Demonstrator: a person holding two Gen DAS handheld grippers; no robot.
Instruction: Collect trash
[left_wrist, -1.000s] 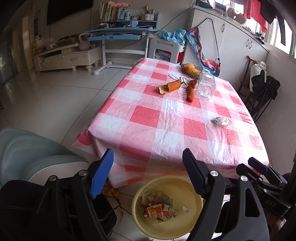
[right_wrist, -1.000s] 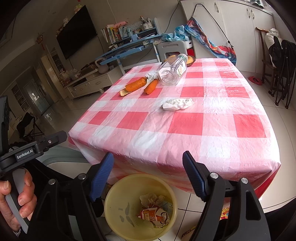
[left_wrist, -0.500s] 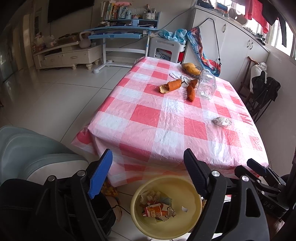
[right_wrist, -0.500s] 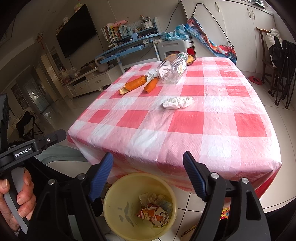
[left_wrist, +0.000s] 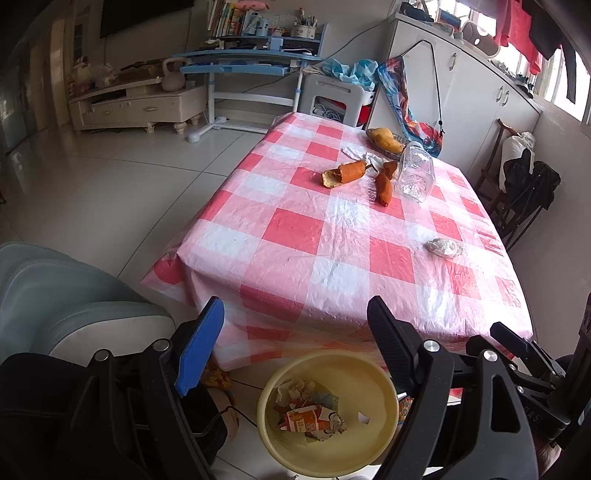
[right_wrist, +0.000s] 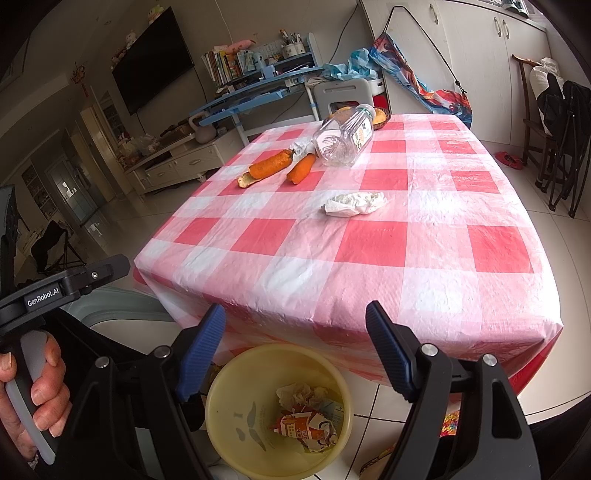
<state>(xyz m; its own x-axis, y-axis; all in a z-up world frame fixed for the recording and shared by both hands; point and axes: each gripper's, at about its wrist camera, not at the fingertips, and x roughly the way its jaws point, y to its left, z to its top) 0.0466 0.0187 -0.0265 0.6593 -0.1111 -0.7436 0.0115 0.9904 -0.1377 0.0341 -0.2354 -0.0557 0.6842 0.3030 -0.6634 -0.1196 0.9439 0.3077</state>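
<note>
Below, both grippers, left (left_wrist: 295, 347) and right (right_wrist: 295, 347), gape empty over the bin (right_wrist: 221, 410); tissue (right_wrist: 355, 204) lies well ahead on the checked table (right_wrist: 369, 258).

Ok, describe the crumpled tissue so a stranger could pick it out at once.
Start at the table with the red and white checked cloth. Nearer than the orange peels and the tipped clear bottle lies the crumpled tissue, alone on the cloth. It is the only soft, white, wadded thing there.
</note>
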